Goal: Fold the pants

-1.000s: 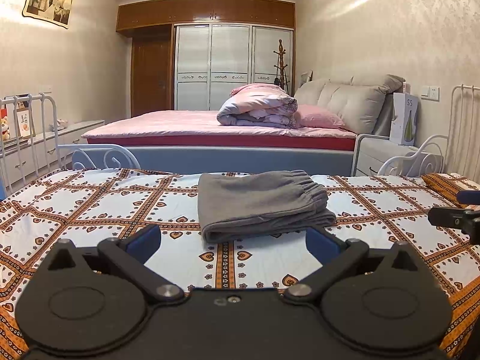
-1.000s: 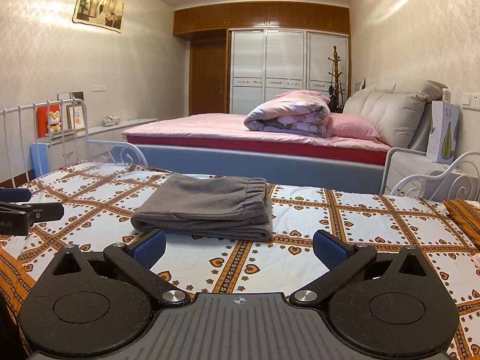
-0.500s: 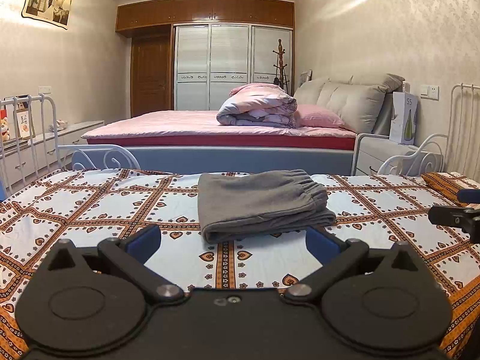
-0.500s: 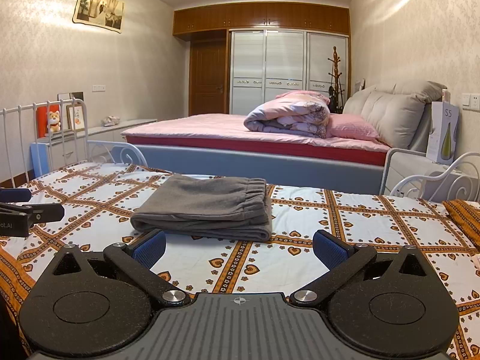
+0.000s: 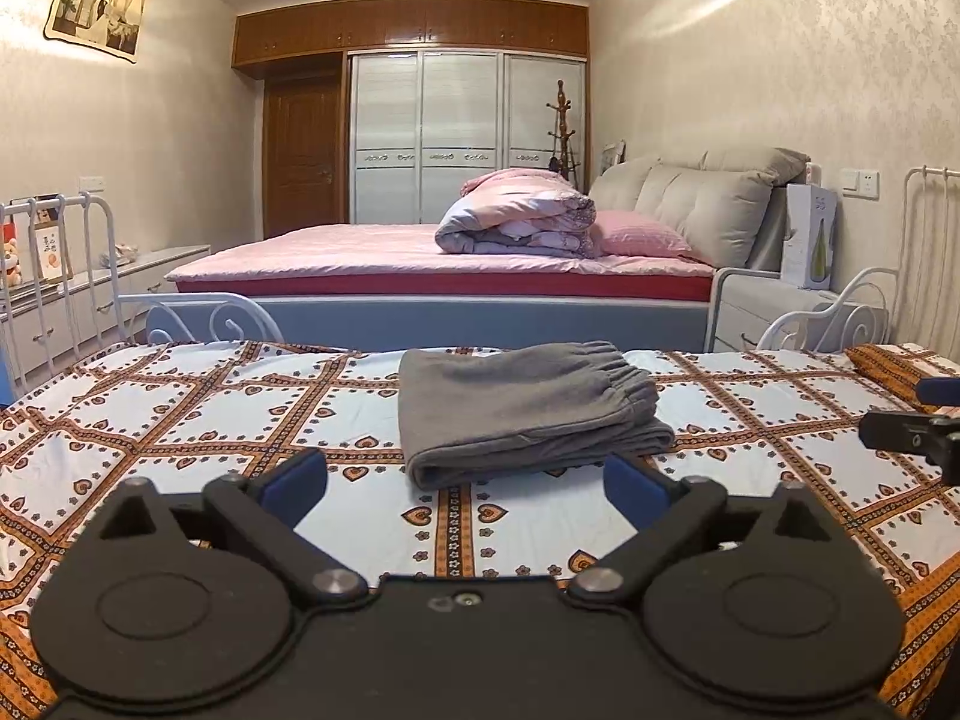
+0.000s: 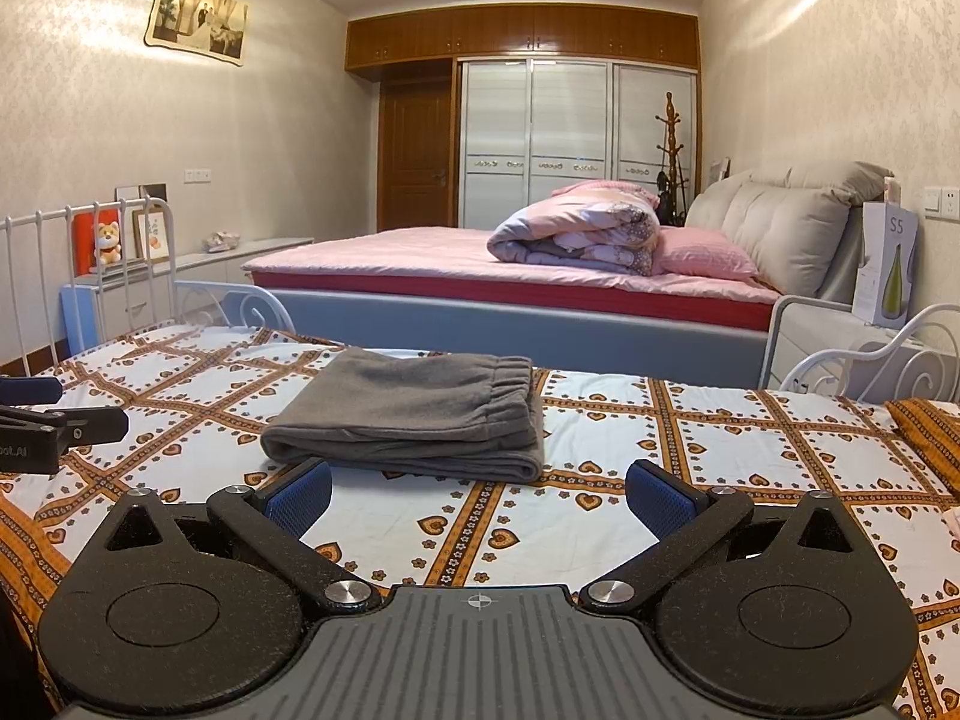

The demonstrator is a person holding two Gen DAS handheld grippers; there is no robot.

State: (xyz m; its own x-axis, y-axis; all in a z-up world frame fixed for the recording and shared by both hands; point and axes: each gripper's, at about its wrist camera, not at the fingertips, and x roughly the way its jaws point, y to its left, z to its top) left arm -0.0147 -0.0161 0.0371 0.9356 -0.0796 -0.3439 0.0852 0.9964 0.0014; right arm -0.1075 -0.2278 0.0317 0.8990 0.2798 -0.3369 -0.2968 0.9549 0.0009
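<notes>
Grey pants (image 5: 522, 408) lie folded into a compact stack on the orange-and-white patterned bedsheet (image 5: 180, 420), elastic waistband at the right. They also show in the right wrist view (image 6: 414, 420). My left gripper (image 5: 465, 489) is open and empty, held just short of the stack's near edge. My right gripper (image 6: 477, 501) is open and empty, near the stack's front right. Each gripper's tip shows at the edge of the other's view: the right gripper (image 5: 912, 432) and the left gripper (image 6: 54, 426).
White metal bed rails (image 6: 90, 276) stand at the left and far corners. A larger pink bed (image 5: 444, 258) with a rolled quilt (image 5: 516, 222) lies beyond. A nightstand with a white box (image 5: 807, 237) is at the right. An orange pillow (image 6: 927, 432) lies on the sheet's right.
</notes>
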